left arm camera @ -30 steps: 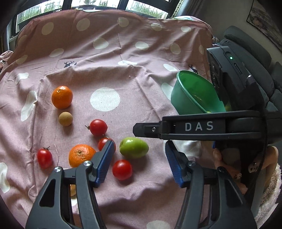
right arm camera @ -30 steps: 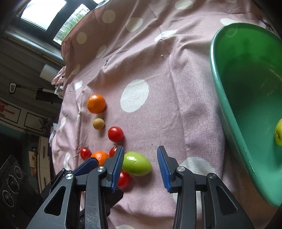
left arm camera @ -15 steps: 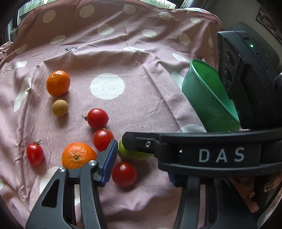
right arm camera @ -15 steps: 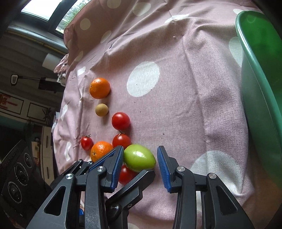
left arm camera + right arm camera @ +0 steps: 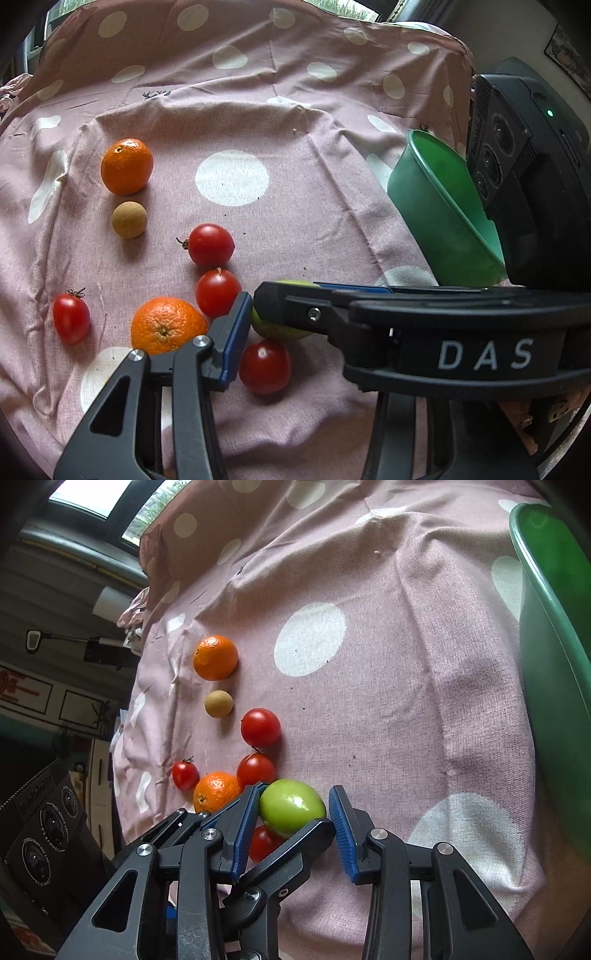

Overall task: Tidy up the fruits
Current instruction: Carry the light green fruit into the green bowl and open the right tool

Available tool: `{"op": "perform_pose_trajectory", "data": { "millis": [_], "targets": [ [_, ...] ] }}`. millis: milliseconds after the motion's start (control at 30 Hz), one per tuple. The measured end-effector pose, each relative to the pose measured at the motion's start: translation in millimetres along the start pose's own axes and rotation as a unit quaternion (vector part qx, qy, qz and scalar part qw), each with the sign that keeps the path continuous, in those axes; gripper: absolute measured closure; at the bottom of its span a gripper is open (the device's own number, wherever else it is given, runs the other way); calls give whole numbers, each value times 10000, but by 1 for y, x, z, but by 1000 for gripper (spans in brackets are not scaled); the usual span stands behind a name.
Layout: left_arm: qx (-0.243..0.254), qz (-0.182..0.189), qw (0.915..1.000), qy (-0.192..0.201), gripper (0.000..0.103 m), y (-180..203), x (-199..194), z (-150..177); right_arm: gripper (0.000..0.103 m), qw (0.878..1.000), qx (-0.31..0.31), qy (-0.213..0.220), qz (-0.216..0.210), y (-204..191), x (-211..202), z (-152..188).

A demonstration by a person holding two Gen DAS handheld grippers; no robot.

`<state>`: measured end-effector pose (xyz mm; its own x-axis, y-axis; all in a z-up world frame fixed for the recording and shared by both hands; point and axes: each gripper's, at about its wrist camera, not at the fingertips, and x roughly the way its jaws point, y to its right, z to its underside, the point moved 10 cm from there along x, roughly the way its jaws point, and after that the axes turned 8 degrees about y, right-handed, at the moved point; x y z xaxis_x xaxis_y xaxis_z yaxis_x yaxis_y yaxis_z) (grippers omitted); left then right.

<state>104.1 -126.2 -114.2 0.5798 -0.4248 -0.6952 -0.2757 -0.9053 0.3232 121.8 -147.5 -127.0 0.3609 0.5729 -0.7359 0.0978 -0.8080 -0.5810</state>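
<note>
A green fruit (image 5: 291,805) lies on the pink dotted cloth between the blue pads of my open right gripper (image 5: 293,819); in the left wrist view the fruit (image 5: 275,328) is mostly hidden behind the right gripper's finger (image 5: 314,310). My left gripper (image 5: 280,332) is open around the same spot; only its left finger (image 5: 232,343) shows. Around lie two oranges (image 5: 127,166) (image 5: 166,325), several red tomatoes (image 5: 210,245) (image 5: 264,365) and a small tan fruit (image 5: 129,219). The green bowl (image 5: 439,221) stands at the right.
The cloth (image 5: 295,221) covers the whole surface and rises at the back. The right gripper's black body (image 5: 524,177) blocks the right side of the left wrist view. The bowl wall (image 5: 554,646) fills the right edge of the right wrist view.
Both grippers have moved forward and lower over the fruit cluster. The green fruit now sits between the right gripper's pads, and the right finger has crossed in front of the left gripper.
</note>
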Motion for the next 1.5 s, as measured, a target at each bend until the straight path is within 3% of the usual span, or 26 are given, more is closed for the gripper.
{"op": "perform_pose_trajectory", "data": {
  "millis": [700,1000,1500],
  "targets": [
    [713,-110,9923,1011,58,57,-57,-52,62,9920,-395,1053,-569,-34,-80,-28],
    [1036,19,9870,1226,58,96,-60,-69,62,9854,-354,1573,-548,-21,-118,-42],
    [1437,387,9809,1249,58,160,-41,-84,62,9733,53,2250,-457,25,-170,-59]
  ]
}}
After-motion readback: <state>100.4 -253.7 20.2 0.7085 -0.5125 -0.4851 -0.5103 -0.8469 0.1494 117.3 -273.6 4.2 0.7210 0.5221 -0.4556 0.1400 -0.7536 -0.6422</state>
